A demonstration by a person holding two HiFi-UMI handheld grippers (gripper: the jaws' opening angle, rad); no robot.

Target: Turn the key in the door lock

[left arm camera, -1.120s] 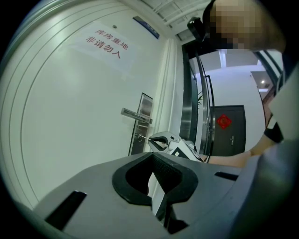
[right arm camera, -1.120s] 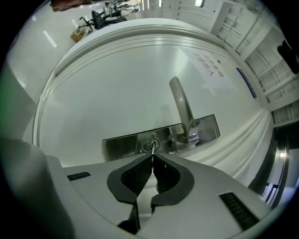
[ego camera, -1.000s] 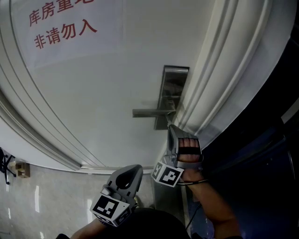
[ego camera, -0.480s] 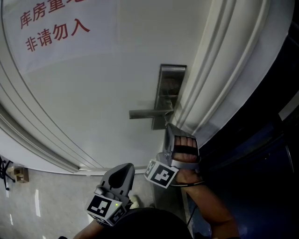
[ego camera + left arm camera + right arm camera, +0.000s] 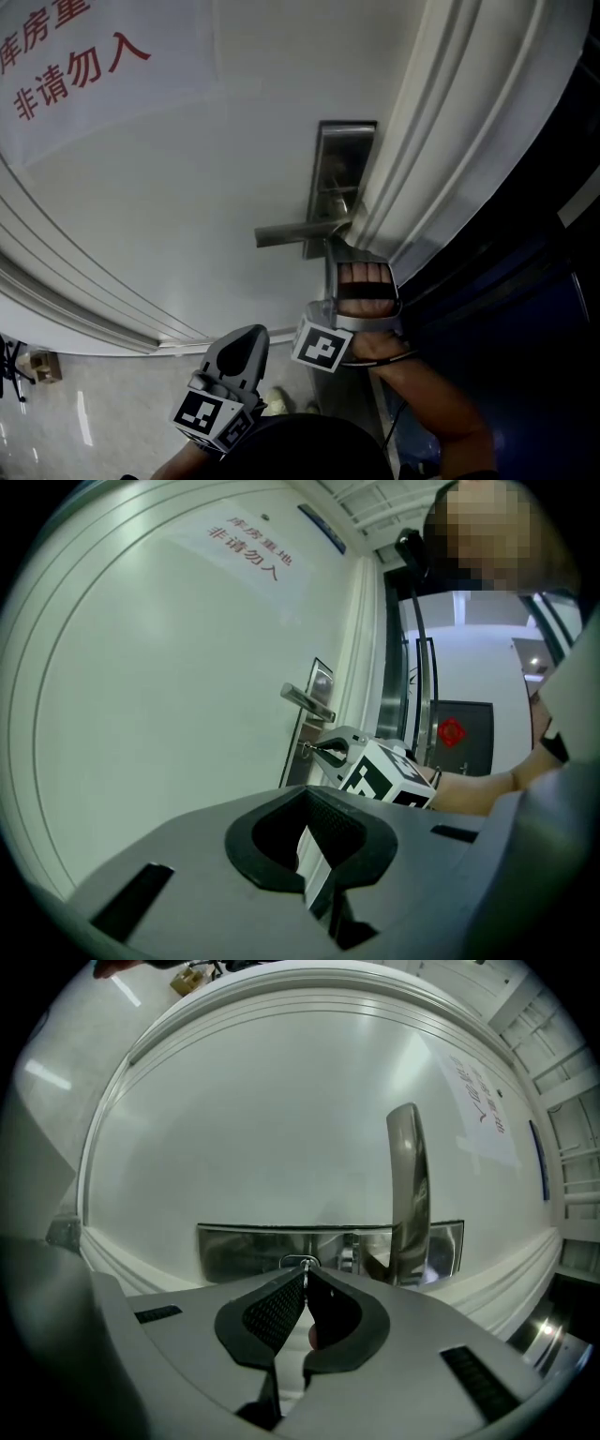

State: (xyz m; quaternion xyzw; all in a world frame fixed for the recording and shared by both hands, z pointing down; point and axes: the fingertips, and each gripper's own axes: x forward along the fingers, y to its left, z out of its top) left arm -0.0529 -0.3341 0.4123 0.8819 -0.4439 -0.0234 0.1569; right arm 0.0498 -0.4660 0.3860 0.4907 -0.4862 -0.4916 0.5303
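A steel lock plate [image 5: 342, 159] with a lever handle [image 5: 291, 232] is mounted on the white door [image 5: 187, 187]. My right gripper [image 5: 338, 247] is pressed against the plate just below the handle. In the right gripper view its jaws [image 5: 305, 1275] are shut on the small key [image 5: 305, 1262], which sits in the keyhole of the plate [image 5: 234, 1246] beside the handle [image 5: 408, 1185]. The left gripper view shows that key [image 5: 305, 752] between the right gripper's tips. My left gripper [image 5: 246, 332] hangs low, away from the door, its jaws [image 5: 305, 794] shut with nothing in them.
A paper notice with red characters [image 5: 66, 56] hangs on the door's upper left. White frame moulding [image 5: 450, 141] runs beside the lock, with a dark opening [image 5: 534, 281] to its right. Tiled floor [image 5: 56, 422] lies lower left. A person's arm [image 5: 478, 789] shows behind the right gripper.
The right gripper has stayed at the lock and its hand has shifted slightly left and levelled. The left gripper dropped a little lower. The head view drifted, so the notice slid left.
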